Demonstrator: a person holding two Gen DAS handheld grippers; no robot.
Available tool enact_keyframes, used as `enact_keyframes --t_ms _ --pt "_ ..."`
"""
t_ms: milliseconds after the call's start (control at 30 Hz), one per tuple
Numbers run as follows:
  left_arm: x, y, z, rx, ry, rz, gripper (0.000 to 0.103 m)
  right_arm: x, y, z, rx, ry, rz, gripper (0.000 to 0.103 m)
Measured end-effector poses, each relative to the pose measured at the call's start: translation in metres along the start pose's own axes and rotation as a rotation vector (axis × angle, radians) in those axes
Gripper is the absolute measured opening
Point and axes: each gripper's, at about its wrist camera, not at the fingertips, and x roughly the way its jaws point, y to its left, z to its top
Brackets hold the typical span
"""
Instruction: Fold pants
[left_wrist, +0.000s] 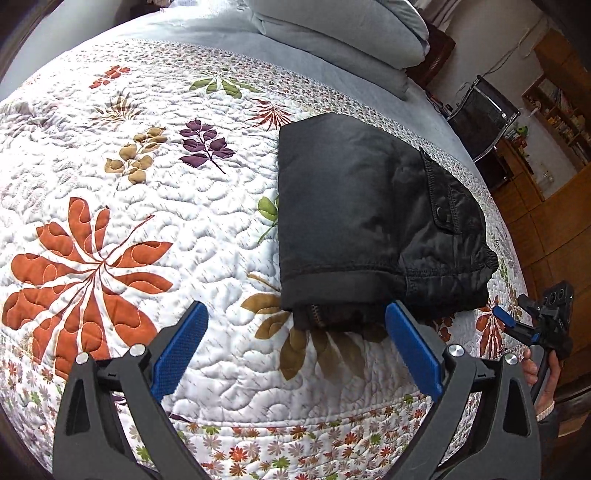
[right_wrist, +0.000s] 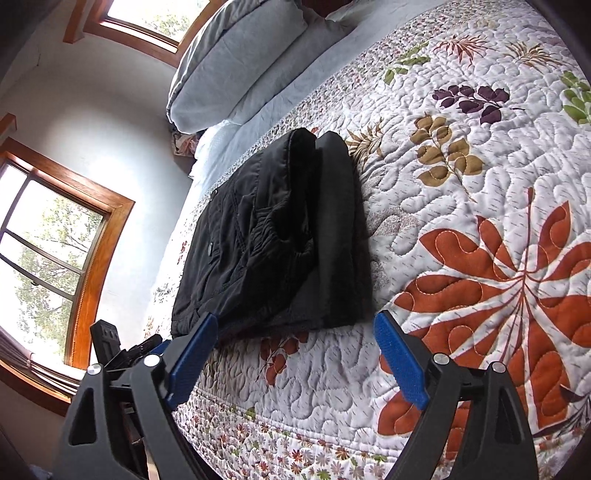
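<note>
Both open grippers just short of folded black pants (left_wrist: 369, 221).

Black pants (left_wrist: 369, 221) sit folded in a neat stack near the right edge of the flowery quilt (left_wrist: 147, 221). Left gripper (left_wrist: 295, 347) hangs wide open with nothing in it, right gripper (left_wrist: 517, 325) poking in beside the bed's edge.

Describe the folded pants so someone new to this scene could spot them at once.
Start at the bed's floral quilt. Near its edge, below the grey pillows, lies a compact black bundle: the folded pants. It is the only dark, plain item on the patterned quilt, with a snap-buttoned pocket flap on top.
</note>
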Motion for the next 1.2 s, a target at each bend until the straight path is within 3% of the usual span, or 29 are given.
enact_keyframes --t_ms 467,900,1200 --pt "-0.042 -0.060 -0.033 0.148 -0.076 0.090 0.097 -0.023 0.020 -0.034 -0.037 -0.024 -0.054 0.088" --pt "-0.101 -0.108 -0.057 0.266 -0.195 0.149 0.098 -0.057 0.074 -0.066 -0.133 -0.113 -0.169 0.088" --pt "-0.143 -0.132 -0.070 0.306 -0.281 0.166 0.100 -0.077 0.146 -0.090 -0.306 -0.193 -0.349 0.098"
